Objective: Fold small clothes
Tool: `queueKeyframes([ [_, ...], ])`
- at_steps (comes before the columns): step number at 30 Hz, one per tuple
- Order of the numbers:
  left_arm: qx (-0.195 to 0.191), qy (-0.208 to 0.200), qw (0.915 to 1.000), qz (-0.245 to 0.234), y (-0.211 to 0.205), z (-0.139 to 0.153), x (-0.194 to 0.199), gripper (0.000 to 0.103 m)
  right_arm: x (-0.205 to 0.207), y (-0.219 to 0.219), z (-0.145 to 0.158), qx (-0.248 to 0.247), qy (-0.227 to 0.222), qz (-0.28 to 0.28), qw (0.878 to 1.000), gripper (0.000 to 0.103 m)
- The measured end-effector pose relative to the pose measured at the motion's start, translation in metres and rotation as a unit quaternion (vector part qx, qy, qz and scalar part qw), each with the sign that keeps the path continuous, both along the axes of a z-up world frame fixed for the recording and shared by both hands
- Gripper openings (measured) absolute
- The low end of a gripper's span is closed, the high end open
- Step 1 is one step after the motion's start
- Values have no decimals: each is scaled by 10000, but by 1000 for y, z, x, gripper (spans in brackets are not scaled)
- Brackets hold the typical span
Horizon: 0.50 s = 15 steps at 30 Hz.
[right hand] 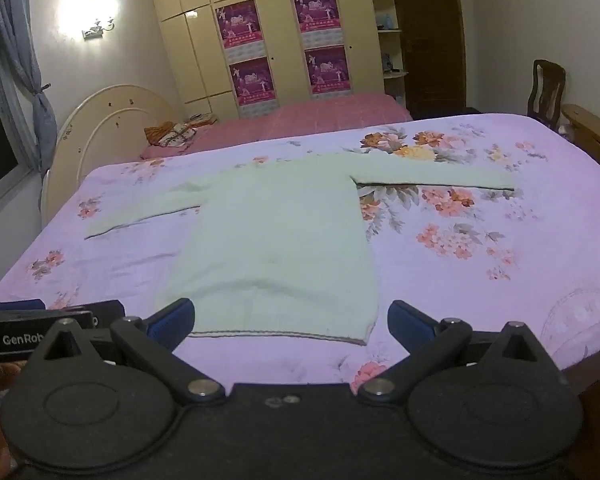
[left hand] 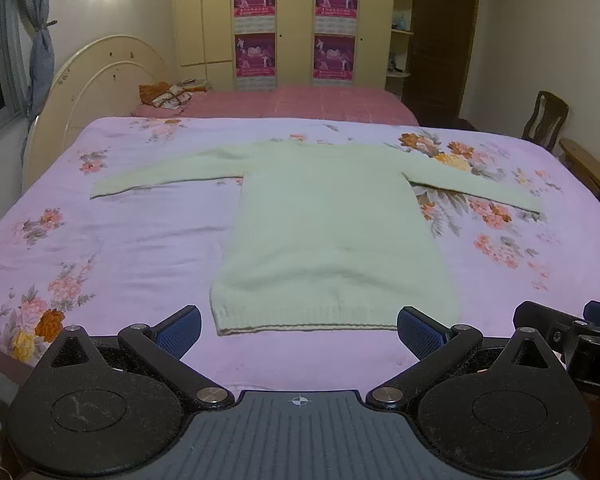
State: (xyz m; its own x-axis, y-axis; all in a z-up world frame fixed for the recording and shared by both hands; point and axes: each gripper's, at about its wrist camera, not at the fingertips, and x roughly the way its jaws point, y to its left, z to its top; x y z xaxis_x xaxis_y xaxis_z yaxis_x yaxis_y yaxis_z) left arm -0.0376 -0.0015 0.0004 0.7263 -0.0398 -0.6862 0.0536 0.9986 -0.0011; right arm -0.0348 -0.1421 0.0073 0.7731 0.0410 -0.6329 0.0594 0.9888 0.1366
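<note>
A pale green knit sweater lies flat on the bed, both sleeves spread out sideways and its ribbed hem nearest me. My left gripper is open just short of the hem, its blue pads wide apart with nothing between them. The right wrist view shows the same sweater from the right. There my right gripper hangs open over the hem's right part, holding nothing. Each gripper shows at the edge of the other's view: the right gripper and the left gripper.
The lilac floral bedsheet covers the bed, with its front edge just below the grippers. Behind it is a pink bed with cushions and a cream headboard. A wooden chair and bench stand at the right, wardrobes behind.
</note>
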Motion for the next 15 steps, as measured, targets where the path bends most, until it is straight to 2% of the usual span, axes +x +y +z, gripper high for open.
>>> queueKeyframes([
  [15, -10, 62, 10000, -3, 3, -3, 9, 103, 10, -1, -2, 65, 51, -50, 10000, 102],
])
